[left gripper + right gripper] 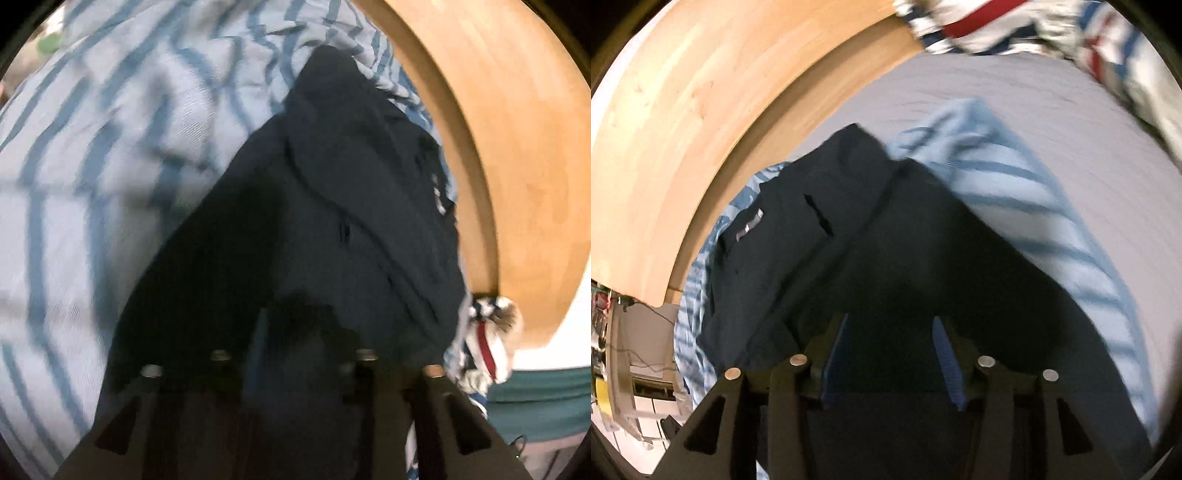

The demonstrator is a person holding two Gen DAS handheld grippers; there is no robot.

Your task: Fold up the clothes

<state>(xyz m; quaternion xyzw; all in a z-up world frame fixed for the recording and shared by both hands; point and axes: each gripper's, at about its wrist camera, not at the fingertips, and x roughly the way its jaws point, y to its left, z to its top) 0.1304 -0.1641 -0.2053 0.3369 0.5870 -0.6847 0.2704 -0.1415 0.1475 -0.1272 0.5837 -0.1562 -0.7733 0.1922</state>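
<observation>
Both jaws stand apart and hold nothing. Under the left gripper (295, 325) and the right gripper (890, 332) lies the dark garment (332, 221), bunched up on a blue striped cloth (110, 147) on the bed (997, 92), beside a wooden board (701, 110). It looks partly folded; a striped red and white garment (979, 22) waits.

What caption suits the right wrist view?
Right gripper open above a dark navy garment lying on striped cloth.

Matt dark cloth garment (332, 206), striped woven sheet (110, 147), smooth wood board (498, 110).
</observation>
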